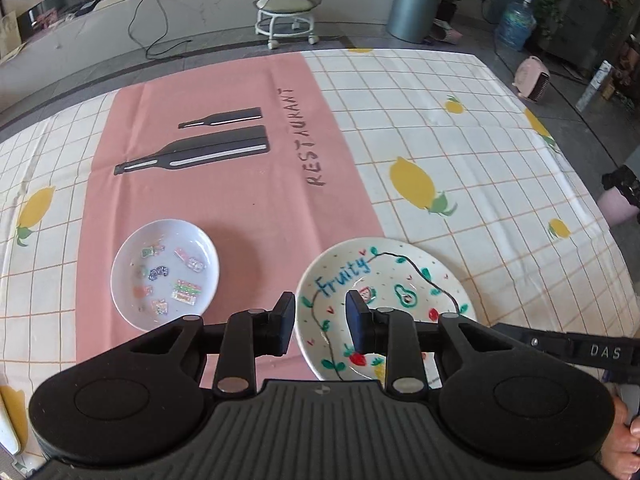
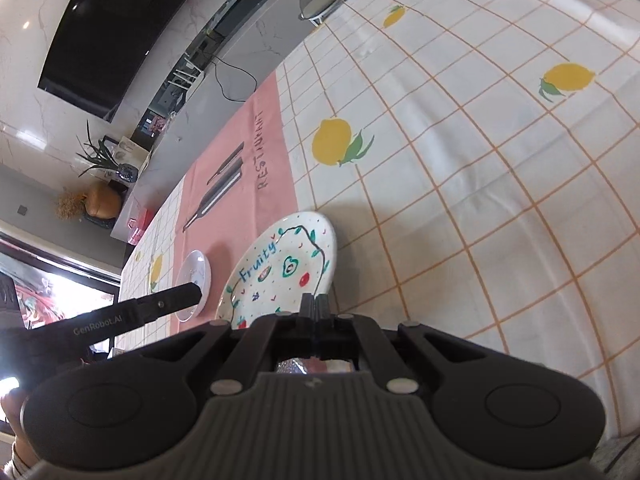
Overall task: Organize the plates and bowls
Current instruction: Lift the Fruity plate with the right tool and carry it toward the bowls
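White "Fruity" painted plate (image 1: 384,304) lies right of a small pale sticker-patterned dish (image 1: 165,273) on the worktop (image 1: 460,152). Left gripper (image 1: 321,322) fingers straddle its rim, part spread; right gripper (image 2: 316,306) fingers are pressed together at its near edge.

"Fruity" plate (image 1: 384,304) beside small sticker-patterned dish (image 1: 165,274), both upright.

Table covered by a white grid tablecloth (image 1: 460,152) with lemon prints. On top of it, a pink placemat (image 1: 224,152) printed with two black bottles and "RESTAURANT". Small white dish (image 1: 165,272) with colourful sticker-like motifs sits on the placemat's near part. Larger white "Fruity" plate (image 1: 384,280) with painted fruit is just beside it, straddling the placemat edge and the grid cloth. Dish and plate are apart, not touching.
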Available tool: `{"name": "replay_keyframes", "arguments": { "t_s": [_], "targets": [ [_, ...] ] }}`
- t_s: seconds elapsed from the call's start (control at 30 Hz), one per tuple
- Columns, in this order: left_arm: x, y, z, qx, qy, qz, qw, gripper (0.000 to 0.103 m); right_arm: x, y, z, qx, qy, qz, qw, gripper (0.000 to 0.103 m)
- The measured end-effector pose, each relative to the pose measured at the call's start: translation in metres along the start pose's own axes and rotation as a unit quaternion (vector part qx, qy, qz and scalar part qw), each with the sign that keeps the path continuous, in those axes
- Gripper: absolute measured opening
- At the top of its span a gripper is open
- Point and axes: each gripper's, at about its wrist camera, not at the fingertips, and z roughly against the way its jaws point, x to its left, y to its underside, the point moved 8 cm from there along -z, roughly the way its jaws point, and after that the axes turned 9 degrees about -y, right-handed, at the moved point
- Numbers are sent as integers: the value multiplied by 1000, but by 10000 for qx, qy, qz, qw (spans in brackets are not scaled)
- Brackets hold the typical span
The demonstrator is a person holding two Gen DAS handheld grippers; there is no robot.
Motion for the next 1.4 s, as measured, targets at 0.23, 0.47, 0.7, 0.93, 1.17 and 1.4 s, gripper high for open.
{"name": "replay_keyframes", "arguments": {
  "t_s": [0.23,0.47,0.7,0.93,1.17,1.4],
  "targets": [
    [11,-2,-31,498,258,475,9973,37,-17,-10,-6,71,-110,-556,9984,0],
    [22,3,-54,898,767,1165,9861,38,-32,-13,-11,174,-97,-969,9951,2],
    [26,1,-57,914,1213,1535,9764,36,-36,-14,-9,206,-408,-1343,9899,30],
    [24,0,-58,891,1232,1466,9775,34,-29,-9,-23,458,-547,-1354,9882,23],
    [22,4,-56,762,977,1173,9853,28,-22,-8,-22,536,-429,-937,9932,7],
    [24,7,-43,721,1128,1089,9850,27,-11,-5,-12,506,-588,-727,9943,7]
  ]
}}
